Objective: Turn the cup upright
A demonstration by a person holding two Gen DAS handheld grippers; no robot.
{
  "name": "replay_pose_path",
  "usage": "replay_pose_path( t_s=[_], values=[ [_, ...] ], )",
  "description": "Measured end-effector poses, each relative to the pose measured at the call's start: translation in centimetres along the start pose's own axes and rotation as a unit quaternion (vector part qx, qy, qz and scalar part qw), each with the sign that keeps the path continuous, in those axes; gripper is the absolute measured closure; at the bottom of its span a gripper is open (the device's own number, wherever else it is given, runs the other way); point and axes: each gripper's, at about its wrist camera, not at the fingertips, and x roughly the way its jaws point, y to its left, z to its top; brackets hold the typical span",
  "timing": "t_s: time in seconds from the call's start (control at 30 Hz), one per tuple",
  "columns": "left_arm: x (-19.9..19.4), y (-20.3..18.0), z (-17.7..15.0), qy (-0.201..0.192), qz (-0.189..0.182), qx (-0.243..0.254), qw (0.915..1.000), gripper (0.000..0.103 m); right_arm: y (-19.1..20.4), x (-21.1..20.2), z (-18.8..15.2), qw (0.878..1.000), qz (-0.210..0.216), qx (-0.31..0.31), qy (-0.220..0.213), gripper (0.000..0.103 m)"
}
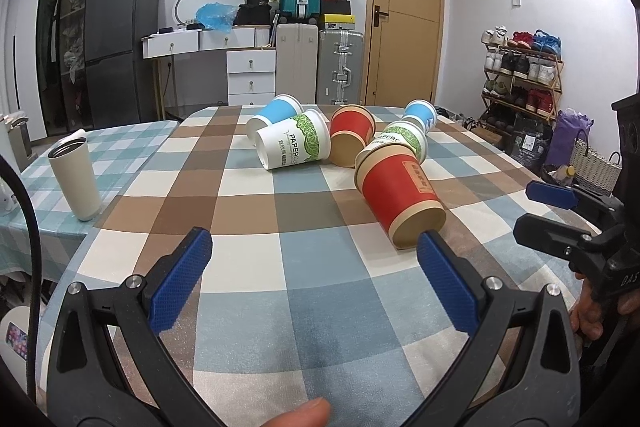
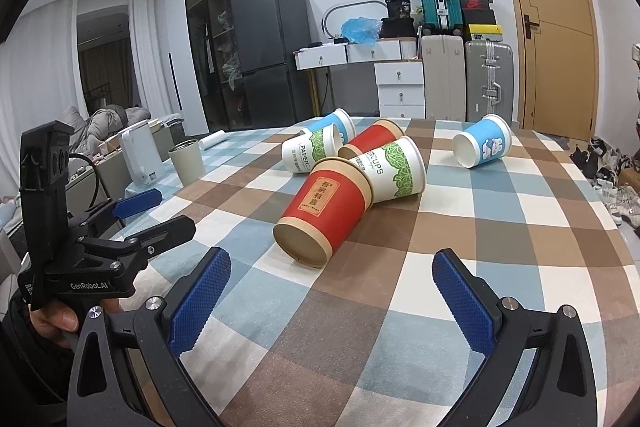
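Several paper cups lie on their sides on the checked tablecloth [image 1: 312, 267]. The nearest is a red cup [image 1: 400, 199] with its base toward me; it also shows in the right wrist view [image 2: 324, 211]. Behind it lie green-print white cups [image 1: 294, 146] [image 2: 390, 167], another red cup [image 1: 352, 135] and blue cups [image 1: 276, 113] [image 2: 482, 147]. My left gripper [image 1: 316, 283] is open and empty, its right fingertip just in front of the red cup's base. My right gripper [image 2: 332, 303] is open and empty, a short way before that cup.
A beige tumbler [image 1: 76, 179] stands upright on the adjoining teal-checked table at the left. A white kettle [image 2: 140, 157] stands beyond it. Suitcases [image 1: 320, 67], drawers and a shoe rack [image 1: 520, 75] lie past the table's far edge.
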Motion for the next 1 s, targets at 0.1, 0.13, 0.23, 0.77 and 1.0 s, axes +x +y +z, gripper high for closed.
replay_pose_path(
  t_s=[0.1,0.13,0.23,0.77,1.0],
  values=[
    [0.2,-0.5,0.2,0.007,0.003,0.002,1.0000,0.001,-0.2,-0.1,0.0,1.000,0.001,0.006,-0.002,0.000],
    [0.2,-0.6,0.2,0.010,0.006,0.002,0.9999,0.001,-0.3,-0.1,0.0,1.000,0.002,0.008,0.000,0.000],
    [0.6,-0.8,0.6,0.018,0.005,0.002,0.9998,0.001,-0.8,0.0,0.2,1.000,0.001,0.021,0.003,0.000],
    [6.0,-3.5,2.7,0.080,-0.020,-0.022,0.9964,0.001,-3.5,-0.2,0.4,0.997,-0.057,0.056,0.005,0.000],
    [9.7,-5.0,3.6,0.129,-0.031,-0.037,0.9905,0.001,-4.8,-0.4,0.4,0.994,-0.072,0.076,0.003,0.000]
  ],
)
